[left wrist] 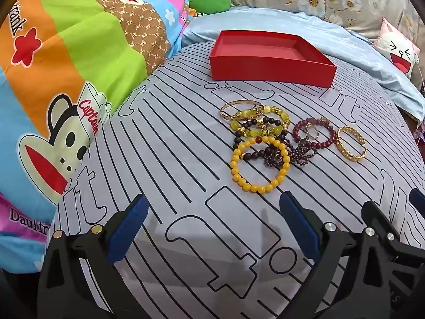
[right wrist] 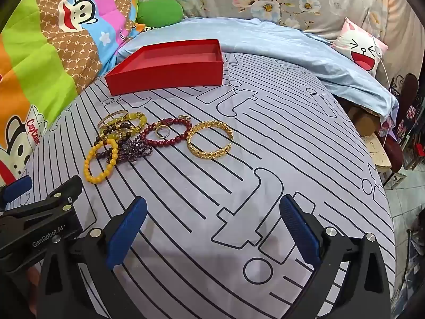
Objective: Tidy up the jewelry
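Black angular gripper frames, blue ribbed pads point(right wrist: 124, 235), silver and brass screws, white "GenRobot.AI" marking

I can't separate the tangled dark beads point(left wrist: 276, 154) under the yellow bracelet point(left wrist: 259, 163); the frame's left edge crops the monkey-print quilt point(left wrist: 61, 61).

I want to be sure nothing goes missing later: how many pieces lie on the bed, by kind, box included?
Bead bracelets: 5, as far as the tangle shows: yellow, yellow-green, dark brown, purple, dark red
Gold bangles: 2: thin, wide
Ring: 1
Red box: 1
Total: 9
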Action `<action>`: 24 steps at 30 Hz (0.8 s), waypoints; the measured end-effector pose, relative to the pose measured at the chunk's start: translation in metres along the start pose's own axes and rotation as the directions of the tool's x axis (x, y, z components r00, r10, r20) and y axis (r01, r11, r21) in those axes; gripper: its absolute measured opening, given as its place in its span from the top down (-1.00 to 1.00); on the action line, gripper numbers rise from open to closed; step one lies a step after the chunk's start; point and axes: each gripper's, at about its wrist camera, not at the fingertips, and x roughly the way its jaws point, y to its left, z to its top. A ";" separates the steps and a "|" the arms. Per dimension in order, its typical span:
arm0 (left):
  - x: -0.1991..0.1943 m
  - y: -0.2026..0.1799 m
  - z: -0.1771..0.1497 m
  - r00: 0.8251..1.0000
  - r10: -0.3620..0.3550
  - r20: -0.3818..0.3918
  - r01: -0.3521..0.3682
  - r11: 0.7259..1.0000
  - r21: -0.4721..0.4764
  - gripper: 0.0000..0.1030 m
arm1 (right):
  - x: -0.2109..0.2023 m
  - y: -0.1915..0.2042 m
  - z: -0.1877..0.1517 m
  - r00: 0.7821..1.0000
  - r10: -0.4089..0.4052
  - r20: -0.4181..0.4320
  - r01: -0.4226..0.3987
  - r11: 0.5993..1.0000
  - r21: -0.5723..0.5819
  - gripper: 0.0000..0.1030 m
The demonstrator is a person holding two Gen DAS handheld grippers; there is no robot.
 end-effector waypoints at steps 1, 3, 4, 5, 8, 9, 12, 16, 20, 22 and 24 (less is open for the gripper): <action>0.000 0.000 0.000 1.000 0.002 0.001 -0.002 1.000 0.001 -0.83 | 0.000 0.000 0.000 1.000 -0.001 0.000 0.001 1.000 -0.001 -0.88; 0.001 -0.001 0.000 1.000 -0.001 0.002 0.001 1.000 0.002 -0.83 | 0.000 0.001 0.000 1.000 0.000 -0.002 0.000 1.000 -0.001 -0.88; 0.001 -0.001 0.000 1.000 -0.002 0.002 0.002 1.000 0.001 -0.83 | 0.001 0.001 0.000 1.000 0.001 -0.002 -0.001 1.000 -0.001 -0.88; -0.001 -0.001 -0.002 1.000 -0.002 0.004 0.002 1.000 0.001 -0.83 | 0.000 -0.001 0.000 1.000 -0.001 -0.002 0.001 1.000 0.000 -0.88; 0.000 -0.002 -0.004 1.000 -0.004 0.004 0.004 1.000 0.000 -0.83 | 0.000 -0.001 0.001 1.000 0.001 -0.003 -0.001 1.000 -0.001 -0.88; 0.000 -0.002 0.000 1.000 -0.003 0.001 0.003 1.000 -0.003 -0.83 | -0.001 0.000 0.000 1.000 -0.002 0.001 0.002 1.000 0.001 -0.88; -0.001 -0.003 0.000 1.000 -0.001 0.002 0.001 1.000 -0.005 -0.83 | -0.001 0.000 0.000 1.000 -0.002 0.000 0.002 1.000 0.003 -0.88; -0.001 0.002 -0.002 1.000 -0.004 0.002 0.004 1.000 -0.005 -0.83 | 0.000 0.000 0.000 1.000 0.001 0.000 -0.001 1.000 0.003 -0.88; -0.001 0.002 -0.002 1.000 -0.005 0.002 0.005 1.000 -0.004 -0.83 | 0.002 -0.001 0.002 1.000 -0.006 0.000 0.006 1.000 0.003 -0.88; -0.001 0.001 -0.002 1.000 -0.003 0.000 0.003 1.000 -0.004 -0.83 | 0.002 -0.002 0.002 1.000 -0.008 -0.002 0.008 1.000 0.004 -0.88; -0.001 0.003 -0.003 1.000 -0.001 -0.001 0.001 1.000 -0.003 -0.83 | 0.002 0.001 0.000 1.000 -0.010 -0.002 0.010 1.000 0.004 -0.88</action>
